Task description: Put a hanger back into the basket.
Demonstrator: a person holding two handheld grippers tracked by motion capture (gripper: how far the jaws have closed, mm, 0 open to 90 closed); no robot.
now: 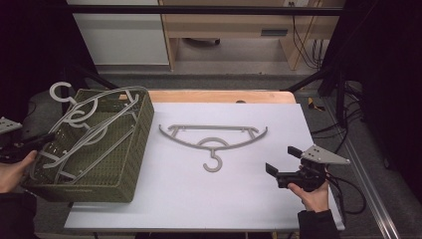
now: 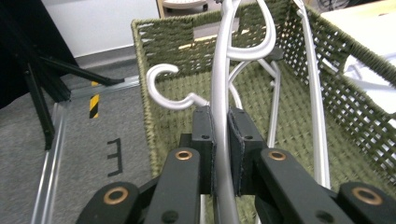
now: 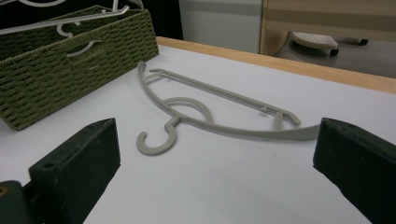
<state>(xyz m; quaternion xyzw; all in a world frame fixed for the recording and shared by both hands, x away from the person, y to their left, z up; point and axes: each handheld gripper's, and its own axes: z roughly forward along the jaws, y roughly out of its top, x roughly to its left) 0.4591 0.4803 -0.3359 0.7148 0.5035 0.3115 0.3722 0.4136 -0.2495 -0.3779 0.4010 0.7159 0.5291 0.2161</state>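
While the left gripper (image 2: 221,156) is clamped on the curved bar of a pale hanger (image 2: 219,70), that hanger is carried out ahead of the jaws and over the green woven basket (image 2: 159,60), where more hangers (image 1: 94,132) are piled. Its hook (image 2: 163,88) is seen just to the left of the jaw tips. Jaws of the right gripper (image 1: 281,159) are held wide apart with nothing between them; a grey hanger (image 3: 210,109) is laid flat on the white table (image 3: 261,186) just ahead of them, hook end nearest.
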